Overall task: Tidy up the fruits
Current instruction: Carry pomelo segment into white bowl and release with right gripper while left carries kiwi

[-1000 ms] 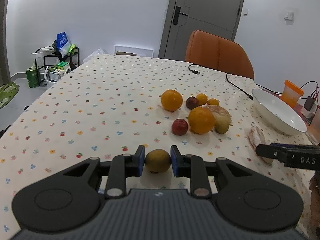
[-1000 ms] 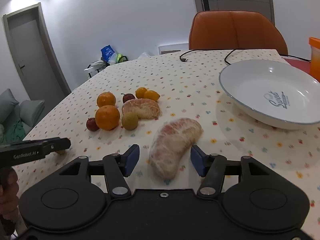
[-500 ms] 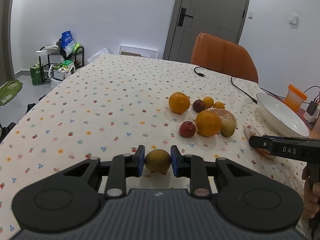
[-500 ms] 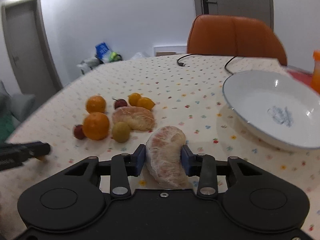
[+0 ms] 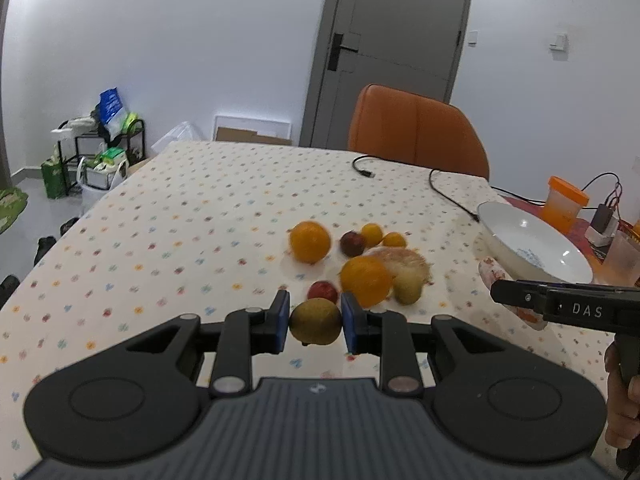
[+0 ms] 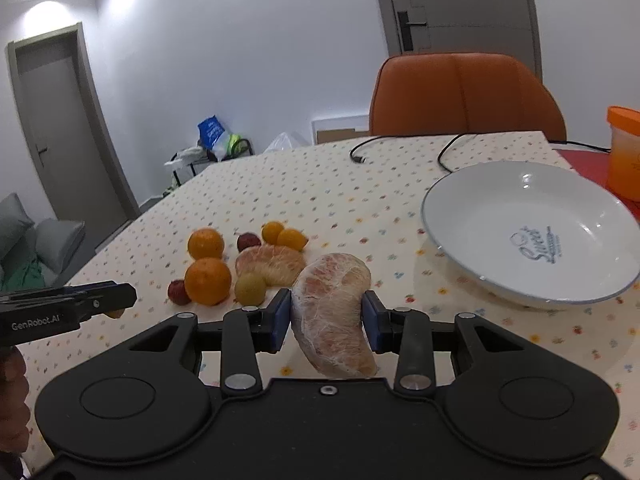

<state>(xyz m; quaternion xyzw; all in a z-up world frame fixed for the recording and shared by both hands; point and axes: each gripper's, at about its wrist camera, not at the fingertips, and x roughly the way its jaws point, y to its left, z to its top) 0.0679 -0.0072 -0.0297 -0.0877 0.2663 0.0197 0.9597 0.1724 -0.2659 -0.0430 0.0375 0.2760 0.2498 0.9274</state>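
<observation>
My left gripper (image 5: 315, 322) is shut on a brown-green kiwi (image 5: 315, 321), held above the dotted tablecloth. My right gripper (image 6: 326, 320) is shut on a peeled pomelo segment (image 6: 334, 312), lifted off the cloth. On the table lies a cluster of fruit: two oranges (image 6: 208, 280), a second pomelo piece (image 6: 270, 264), a green fruit (image 6: 250, 288), small red fruits (image 6: 179, 292) and two small yellow ones (image 6: 292, 239). A white bowl (image 6: 532, 232) stands empty at the right.
An orange chair (image 6: 464, 96) stands at the table's far side. A black cable (image 6: 400, 150) lies on the far cloth. An orange-lidded cup (image 6: 624, 148) sits beyond the bowl. A person's hand (image 5: 622, 404) holds the right gripper's handle.
The right gripper shut on the pomelo segment and lifted it from the cloth. The left gripper rose with the kiwi still held.
</observation>
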